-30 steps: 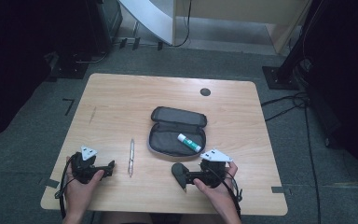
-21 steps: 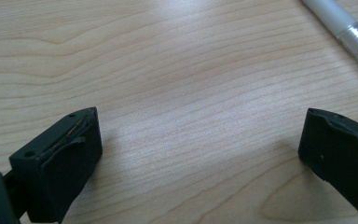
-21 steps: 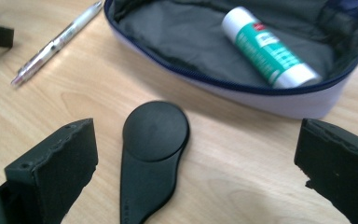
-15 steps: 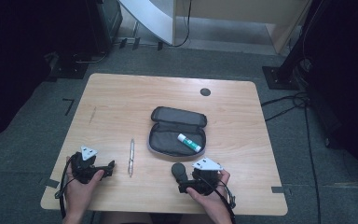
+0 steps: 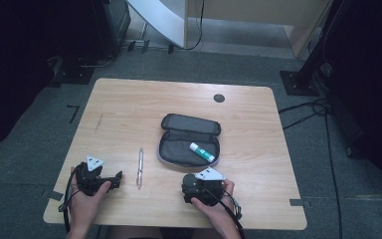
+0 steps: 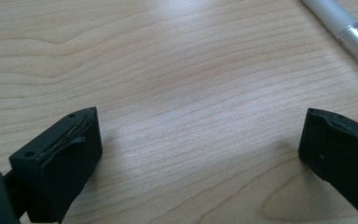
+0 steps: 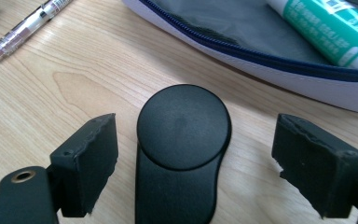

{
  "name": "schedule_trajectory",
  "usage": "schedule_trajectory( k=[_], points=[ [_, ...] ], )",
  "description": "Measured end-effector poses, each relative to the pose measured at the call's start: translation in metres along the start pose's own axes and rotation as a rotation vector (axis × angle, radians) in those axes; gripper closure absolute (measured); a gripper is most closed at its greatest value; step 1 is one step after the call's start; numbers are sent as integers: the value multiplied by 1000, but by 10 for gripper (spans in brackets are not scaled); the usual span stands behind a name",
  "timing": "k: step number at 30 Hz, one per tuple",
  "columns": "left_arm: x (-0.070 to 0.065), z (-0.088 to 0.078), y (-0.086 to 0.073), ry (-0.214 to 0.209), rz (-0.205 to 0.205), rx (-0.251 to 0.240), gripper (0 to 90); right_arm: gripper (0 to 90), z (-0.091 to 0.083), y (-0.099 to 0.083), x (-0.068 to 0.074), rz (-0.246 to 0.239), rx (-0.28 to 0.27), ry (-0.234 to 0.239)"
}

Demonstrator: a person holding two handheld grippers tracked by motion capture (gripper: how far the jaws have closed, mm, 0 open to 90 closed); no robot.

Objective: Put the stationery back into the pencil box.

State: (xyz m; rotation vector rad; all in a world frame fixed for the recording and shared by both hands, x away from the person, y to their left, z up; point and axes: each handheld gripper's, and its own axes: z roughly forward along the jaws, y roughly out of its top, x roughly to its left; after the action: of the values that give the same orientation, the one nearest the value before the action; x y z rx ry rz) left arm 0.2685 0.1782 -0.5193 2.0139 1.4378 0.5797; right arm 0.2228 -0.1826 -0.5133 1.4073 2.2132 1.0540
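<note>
Since the earlier frame the right claw (image 5: 189,181) has come down over the black oval object (image 7: 179,154) on the tabletop (image 5: 129,104). Its jaws have just been closing; the object lies between them, untouched, just beside the open pencil case (image 5: 189,142). The left claw (image 5: 115,177) rests open near the pen (image 5: 140,167).

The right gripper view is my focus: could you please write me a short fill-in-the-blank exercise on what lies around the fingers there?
1. The flat black rounded object lies ____ the right gripper fingers, which do not touch it.
2. The green-and-white glue stick lies inside the open grey zip ____.
3. The clear pen lies on the light wooden table between the pencil case and the ____ gripper.

Missing words: between; pencil case; left
</note>
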Motion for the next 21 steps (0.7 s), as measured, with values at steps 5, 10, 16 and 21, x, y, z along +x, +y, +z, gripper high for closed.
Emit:
schedule_trajectory(
  k=[5,10,16,21],
  points=[
    [0,0,0,0,0,0,0,198,7,-1,2,-32,13,-19],
    [0,0,0,0,0,0,0,258,10,-2,3,-84,-7,-47],
    [0,0,0,0,0,0,0,276,10,-5,4,-101,-33,-28],
    [0,0,0,0,0,0,0,278,11,-5,4,-104,-33,-25]
  ],
)
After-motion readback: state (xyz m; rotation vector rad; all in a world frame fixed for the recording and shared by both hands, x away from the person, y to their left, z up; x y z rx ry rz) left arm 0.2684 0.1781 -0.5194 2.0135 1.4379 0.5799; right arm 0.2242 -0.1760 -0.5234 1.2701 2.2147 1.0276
